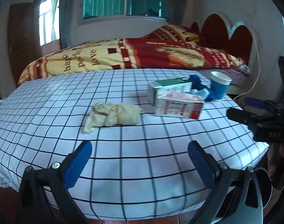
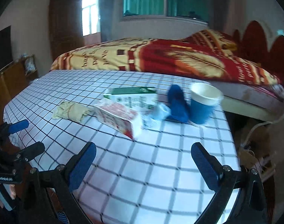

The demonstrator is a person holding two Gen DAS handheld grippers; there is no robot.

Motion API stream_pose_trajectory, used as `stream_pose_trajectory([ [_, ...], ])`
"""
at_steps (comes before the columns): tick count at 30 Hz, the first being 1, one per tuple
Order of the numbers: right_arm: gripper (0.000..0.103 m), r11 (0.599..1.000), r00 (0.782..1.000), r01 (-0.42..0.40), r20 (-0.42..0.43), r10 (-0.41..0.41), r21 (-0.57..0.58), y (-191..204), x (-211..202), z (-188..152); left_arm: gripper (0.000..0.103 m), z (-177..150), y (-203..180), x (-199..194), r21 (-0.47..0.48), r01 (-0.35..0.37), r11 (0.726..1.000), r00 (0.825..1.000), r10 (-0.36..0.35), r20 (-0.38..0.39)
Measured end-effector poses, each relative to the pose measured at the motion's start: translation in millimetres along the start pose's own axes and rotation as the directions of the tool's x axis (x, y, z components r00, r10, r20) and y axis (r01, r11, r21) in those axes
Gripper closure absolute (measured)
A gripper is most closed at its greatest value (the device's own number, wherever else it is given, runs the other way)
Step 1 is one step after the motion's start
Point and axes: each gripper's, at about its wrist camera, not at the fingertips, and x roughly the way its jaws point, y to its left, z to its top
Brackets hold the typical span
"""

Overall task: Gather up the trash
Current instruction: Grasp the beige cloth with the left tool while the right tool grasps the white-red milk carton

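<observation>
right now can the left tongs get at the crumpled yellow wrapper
Probably yes. The left tongs are open and empty over the near table edge, and only bare checked tablecloth lies between them and the crumpled yellow wrapper.

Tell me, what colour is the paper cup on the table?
The paper cup is blue outside and white inside, clearest in the right wrist view.

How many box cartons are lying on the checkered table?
2. The red-and-white paper carton lies on its side nearest the grippers; the green-and-white paper carton lies just behind it, touching or nearly so. The blue paper cup could hide something small.
</observation>
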Motion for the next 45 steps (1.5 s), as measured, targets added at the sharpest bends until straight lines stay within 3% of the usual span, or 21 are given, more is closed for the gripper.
stream_pose_trajectory([
  [9, 0.012, 0.998, 0.996, -0.052, -0.072, 0.048, -0.045, 14, 82, 37, 0.001, 4, 22, 15, -0.042, 0.007, 0.999, 1.000, -0.008, -0.026],
  [12, 0.028, 0.996, 0.989, -0.078, -0.129, 0.071, -0.050, 15, 99, 36, 0.001, 4, 28, 18, -0.055, 0.009, 0.998, 0.999, -0.011, -0.036],
  [15, 0.038, 0.987, 0.975, -0.162, -0.160, 0.157, -0.019, 20, 92, 27, 0.001, 3, 32, 21, -0.062, 0.005, 0.998, 0.999, -0.007, -0.040],
  [19, 0.038, 0.982, 0.972, -0.177, -0.166, 0.165, -0.062, 37, 86, 19, 0.001, 3, 35, 24, -0.069, 0.001, 0.998, 0.999, -0.004, -0.042],
  [27, 0.038, 0.980, 0.967, -0.174, -0.203, 0.152, -0.094, 61, 116, 21, 0.001, 6, 48, 30, -0.080, -0.008, 0.997, 0.998, 0.003, -0.067],
  [28, 0.061, 0.978, 0.964, -0.189, -0.205, 0.168, -0.087, 61, 117, 20, 0.003, 6, 49, 32, -0.080, -0.009, 0.997, 0.997, 0.004, -0.072],
  [29, 0.066, 0.975, 0.960, -0.205, -0.212, 0.184, -0.081, 62, 116, 19, 0.003, 6, 51, 33, -0.080, -0.009, 0.997, 0.997, 0.003, -0.073],
  [39, 0.067, 0.998, 0.997, -0.064, -0.033, 0.064, -0.014, 50, 53, 20, 0.011, 13, 58, 56, -0.045, -0.022, 0.999, 0.997, 0.018, -0.071],
  [45, 0.067, 0.999, 0.997, -0.027, -0.069, 0.030, 0.042, 38, 67, 28, 0.011, 36, 60, 92, -0.008, -0.002, 1.000, 0.993, 0.001, -0.117],
])
